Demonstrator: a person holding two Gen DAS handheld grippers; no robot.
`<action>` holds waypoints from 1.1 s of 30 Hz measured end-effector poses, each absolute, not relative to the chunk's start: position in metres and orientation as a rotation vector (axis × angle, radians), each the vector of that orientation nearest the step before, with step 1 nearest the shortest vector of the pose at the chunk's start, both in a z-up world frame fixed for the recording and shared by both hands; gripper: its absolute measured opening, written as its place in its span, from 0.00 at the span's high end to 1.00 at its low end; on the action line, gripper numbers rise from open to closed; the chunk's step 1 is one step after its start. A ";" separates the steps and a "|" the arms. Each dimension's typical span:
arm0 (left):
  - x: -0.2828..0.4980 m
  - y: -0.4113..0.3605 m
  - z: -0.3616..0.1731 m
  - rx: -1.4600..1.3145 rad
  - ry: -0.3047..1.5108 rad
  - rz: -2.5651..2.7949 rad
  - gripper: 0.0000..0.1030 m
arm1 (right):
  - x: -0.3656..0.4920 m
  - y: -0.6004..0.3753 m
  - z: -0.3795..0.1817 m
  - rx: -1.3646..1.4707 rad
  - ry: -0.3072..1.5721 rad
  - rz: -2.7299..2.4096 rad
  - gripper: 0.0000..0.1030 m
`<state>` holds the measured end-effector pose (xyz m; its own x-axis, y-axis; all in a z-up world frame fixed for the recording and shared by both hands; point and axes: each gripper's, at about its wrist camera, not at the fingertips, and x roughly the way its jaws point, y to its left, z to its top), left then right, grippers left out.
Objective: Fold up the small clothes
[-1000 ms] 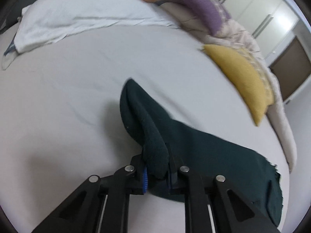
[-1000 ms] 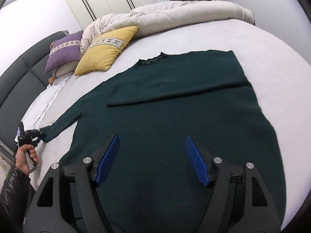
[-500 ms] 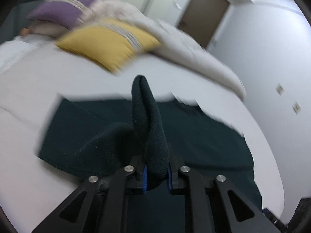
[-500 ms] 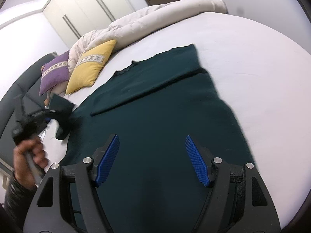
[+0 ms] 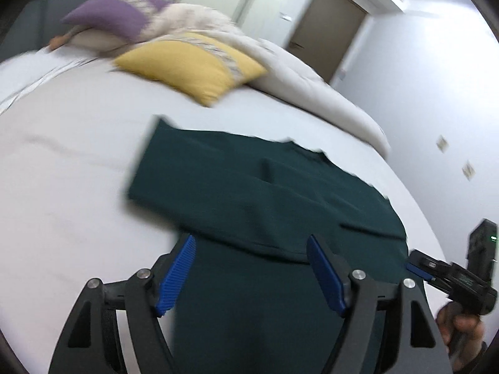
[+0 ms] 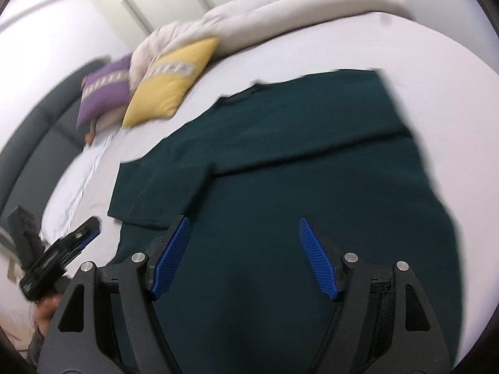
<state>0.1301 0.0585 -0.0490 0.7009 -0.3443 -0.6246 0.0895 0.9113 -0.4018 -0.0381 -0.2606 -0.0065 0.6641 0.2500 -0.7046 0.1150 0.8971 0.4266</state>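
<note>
a home bedroom: white-sheeted bed (image 5: 78, 187), yellow pillow (image 5: 190, 62), purple pillow (image 5: 115, 15), wardrobe doors (image 6: 149, 3).

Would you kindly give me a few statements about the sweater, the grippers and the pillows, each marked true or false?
1. The left gripper is open and holds nothing. True.
2. The right gripper is clamped on a sleeve. False: it is open, above the sweater.
3. A sleeve lies folded across the sweater's body. True.
4. The yellow pillow lies on the sweater. False: it is apart, beside the purple pillow.
5. The sweater is red. False: dark green.
</note>
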 end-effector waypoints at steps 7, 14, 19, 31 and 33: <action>0.116 0.115 -0.073 -0.460 0.795 -0.178 0.27 | 0.080 -0.199 -0.064 0.481 1.100 0.102 0.30; 0.122 0.126 -0.072 -0.492 0.789 -0.170 0.27 | 0.088 -0.174 -0.011 0.234 1.008 0.153 0.94; 0.141 0.118 -0.060 -0.461 0.771 -0.162 0.27 | 0.088 -0.203 0.050 0.176 0.864 0.165 0.94; 0.268 0.072 -0.065 -0.276 0.865 -0.068 0.27 | 0.132 -0.346 -0.040 0.352 0.973 -0.008 0.90; 0.288 0.062 -0.075 -0.231 0.897 -0.052 0.30 | 0.133 -0.349 -0.044 0.361 0.959 -0.004 0.90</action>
<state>0.2877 0.0616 -0.0751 0.6243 -0.1408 -0.7684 -0.0518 0.9740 -0.2206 0.1332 -0.3485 -0.0436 0.5786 0.1552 -0.8007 0.1623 0.9402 0.2995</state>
